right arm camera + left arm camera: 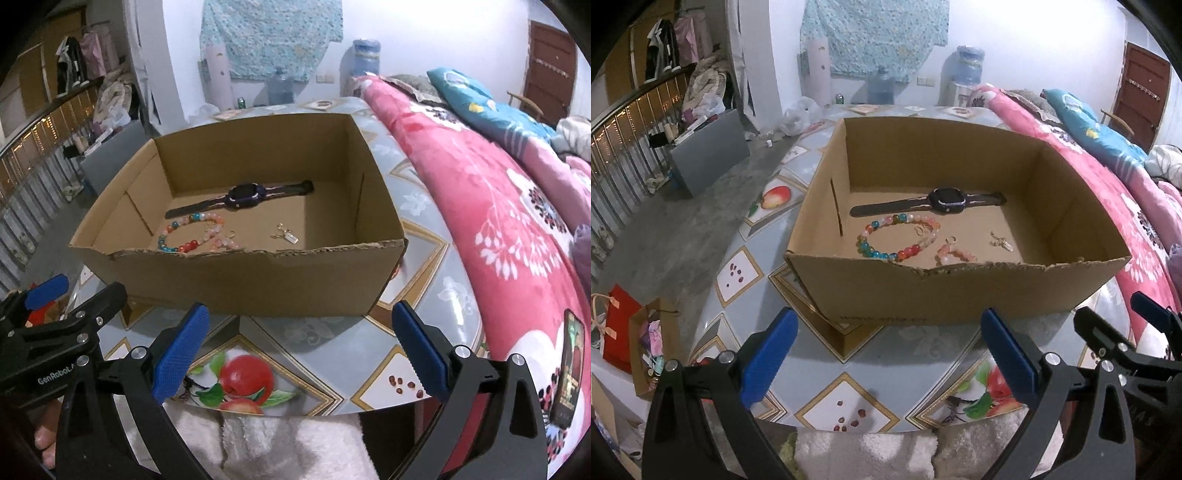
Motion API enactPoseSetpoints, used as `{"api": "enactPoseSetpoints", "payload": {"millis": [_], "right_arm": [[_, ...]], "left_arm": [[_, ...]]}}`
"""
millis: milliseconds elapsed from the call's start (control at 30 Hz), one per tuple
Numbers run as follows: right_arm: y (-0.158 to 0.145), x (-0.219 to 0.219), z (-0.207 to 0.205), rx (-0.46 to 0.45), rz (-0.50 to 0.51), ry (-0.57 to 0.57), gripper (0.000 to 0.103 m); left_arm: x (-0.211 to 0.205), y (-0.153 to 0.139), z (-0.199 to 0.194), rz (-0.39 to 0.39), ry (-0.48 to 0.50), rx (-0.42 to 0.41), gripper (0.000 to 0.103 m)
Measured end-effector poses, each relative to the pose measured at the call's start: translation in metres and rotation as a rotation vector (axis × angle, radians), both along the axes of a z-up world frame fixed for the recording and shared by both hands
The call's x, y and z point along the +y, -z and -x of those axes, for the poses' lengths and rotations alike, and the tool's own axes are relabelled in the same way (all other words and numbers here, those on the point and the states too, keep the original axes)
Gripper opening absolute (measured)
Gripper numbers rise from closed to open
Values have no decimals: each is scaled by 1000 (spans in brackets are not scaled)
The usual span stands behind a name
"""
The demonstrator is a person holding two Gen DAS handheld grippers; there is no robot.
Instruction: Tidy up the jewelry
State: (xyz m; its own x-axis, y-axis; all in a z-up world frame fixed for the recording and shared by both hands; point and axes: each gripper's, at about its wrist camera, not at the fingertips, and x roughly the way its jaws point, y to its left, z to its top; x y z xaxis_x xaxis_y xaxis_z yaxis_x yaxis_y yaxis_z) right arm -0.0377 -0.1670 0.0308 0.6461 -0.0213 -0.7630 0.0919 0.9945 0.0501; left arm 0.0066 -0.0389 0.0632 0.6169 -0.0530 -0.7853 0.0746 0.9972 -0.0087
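Left to right: the left gripper [882, 354] hangs over the patterned table [901, 343], jaws wide and holding nothing. Beyond it stands the open cardboard box [960, 291], where the jewelry lies on the floor. A black watch [942, 198] stretches flat across the back; a multicoloured bead bracelet [897, 236] lies before it, a pink bead bracelet [955, 254] just beside that, and a small metal charm [1001, 240] apart to the right. The right gripper [299, 350] is likewise spread wide and empty. The beads are probably light, slippery and limp, best pinched across one strand; the watch, stiffer, by its strap.
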Motion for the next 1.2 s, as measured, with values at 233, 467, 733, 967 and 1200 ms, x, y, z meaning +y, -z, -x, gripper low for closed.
{"api": "enactPoseSetpoints", "payload": {"millis": [233,467,733,967,1200], "right_arm": [[3,-2,-3,17,-2,12,95],[7,-3,-6,38,-6,17,95],[9,-3,-9,49,-3,15,95],[9,-3,-11,55,-3,16,95],[10,-3,-12,59,-1,16,95]], "left_arm": [[-5,2,-2,-33,2,9,97],[-6,6,-6,-52,-2,37,97],[-6,7,-9,-63,-10,48,97],[-6,8,-10,-63,-12,54,97],[-5,9,-12,-62,-16,59,97]]}}
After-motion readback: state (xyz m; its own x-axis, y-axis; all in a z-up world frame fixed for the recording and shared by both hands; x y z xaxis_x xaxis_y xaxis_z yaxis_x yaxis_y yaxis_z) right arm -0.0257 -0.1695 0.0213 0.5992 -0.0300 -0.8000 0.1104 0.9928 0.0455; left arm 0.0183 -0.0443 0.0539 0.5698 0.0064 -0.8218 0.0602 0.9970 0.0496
